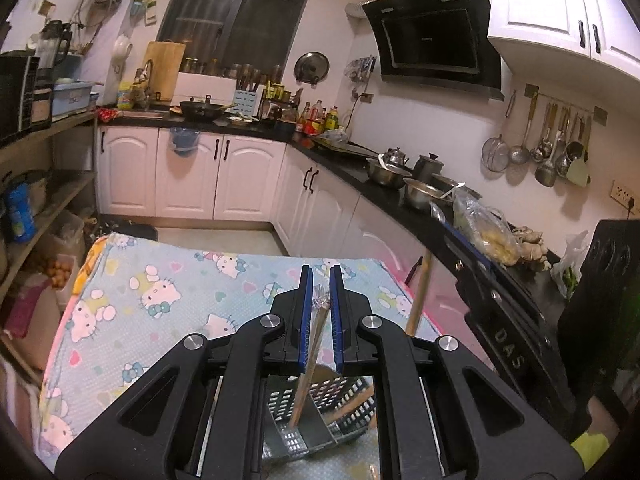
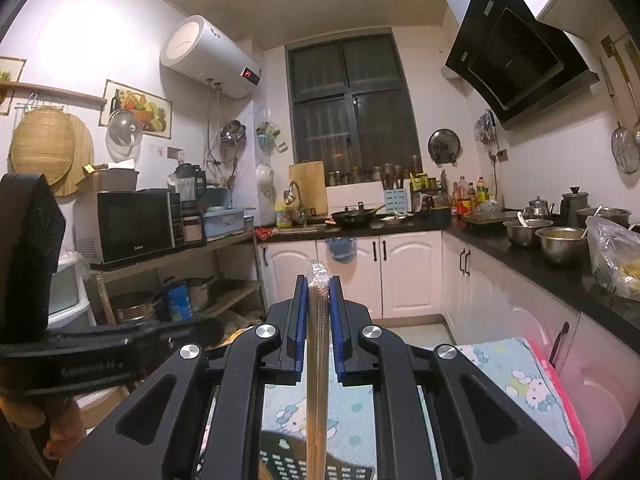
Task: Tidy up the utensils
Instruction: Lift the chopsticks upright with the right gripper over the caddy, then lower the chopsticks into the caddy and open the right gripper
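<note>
In the left wrist view my left gripper (image 1: 320, 280) stands over a metal perforated utensil holder (image 1: 340, 404) on the Hello Kitty cloth (image 1: 152, 292). A bundle of wooden chopsticks (image 1: 314, 336) rises between its blue pads; the jaws are slightly apart and the chopsticks lean on the left pad, their lower ends in the holder. In the right wrist view my right gripper (image 2: 319, 284) is shut on a plastic-wrapped chopstick bundle (image 2: 318, 360), held upright above the black perforated holder (image 2: 280, 464). The other gripper's body (image 2: 32, 280) shows at left.
A black counter (image 1: 380, 184) with steel bowls, kettles and plastic bags runs along the right. White cabinets (image 1: 192, 176) stand behind the table. A shelf with a microwave (image 2: 136, 224) and pots stands at left. A wooden handle (image 1: 420, 296) leans by the table's right edge.
</note>
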`<state>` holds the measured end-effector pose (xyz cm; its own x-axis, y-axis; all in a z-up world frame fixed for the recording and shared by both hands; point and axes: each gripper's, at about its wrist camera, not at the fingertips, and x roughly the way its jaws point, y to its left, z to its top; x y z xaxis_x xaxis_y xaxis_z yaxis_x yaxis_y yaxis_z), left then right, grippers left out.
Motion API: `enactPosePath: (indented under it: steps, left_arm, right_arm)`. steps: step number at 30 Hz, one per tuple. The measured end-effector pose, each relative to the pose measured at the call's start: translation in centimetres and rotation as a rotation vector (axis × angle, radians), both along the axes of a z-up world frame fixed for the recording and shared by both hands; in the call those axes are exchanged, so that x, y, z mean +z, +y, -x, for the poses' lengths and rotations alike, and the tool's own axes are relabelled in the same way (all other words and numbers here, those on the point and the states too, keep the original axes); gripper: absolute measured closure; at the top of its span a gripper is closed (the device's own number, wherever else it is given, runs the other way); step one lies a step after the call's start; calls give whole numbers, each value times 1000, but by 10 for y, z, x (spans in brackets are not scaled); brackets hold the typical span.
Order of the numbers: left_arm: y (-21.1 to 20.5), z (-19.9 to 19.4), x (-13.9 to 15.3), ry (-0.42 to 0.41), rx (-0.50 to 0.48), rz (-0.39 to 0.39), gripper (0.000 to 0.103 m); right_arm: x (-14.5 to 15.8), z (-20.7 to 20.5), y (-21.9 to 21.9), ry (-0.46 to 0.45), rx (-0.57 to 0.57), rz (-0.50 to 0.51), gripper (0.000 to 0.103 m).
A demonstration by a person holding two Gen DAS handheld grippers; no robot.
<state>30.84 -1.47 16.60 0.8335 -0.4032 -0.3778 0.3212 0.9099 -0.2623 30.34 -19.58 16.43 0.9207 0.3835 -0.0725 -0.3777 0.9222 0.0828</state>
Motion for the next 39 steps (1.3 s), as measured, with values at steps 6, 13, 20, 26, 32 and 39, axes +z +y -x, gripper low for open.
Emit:
enactPosePath:
  steps: [6, 13, 20, 26, 32, 39]
  left_arm:
    - [3, -6, -16, 24, -10, 21, 99]
    - [5, -8, -38, 54, -10, 26, 99]
    - [0, -3, -52, 53, -8, -18, 99]
    - [-2, -1, -61, 47, 2, -41, 99]
    - [-4, -1, -69, 51, 5, -52, 99]
    - [0, 2, -72, 46, 13, -52, 99]
  right_arm:
    - [-15, -14, 1, 3, -28, -15, 92]
    - [-35, -27, -2, 0, -89, -36, 92]
    - [-53, -37, -1, -2, -127, -41, 92]
    - [-65, -41, 0, 8, -123, -36, 92]
    - [-80, -39, -3, 23, -115, -22, 92]
    - [-90, -30, -14, 76, -99, -20, 92]
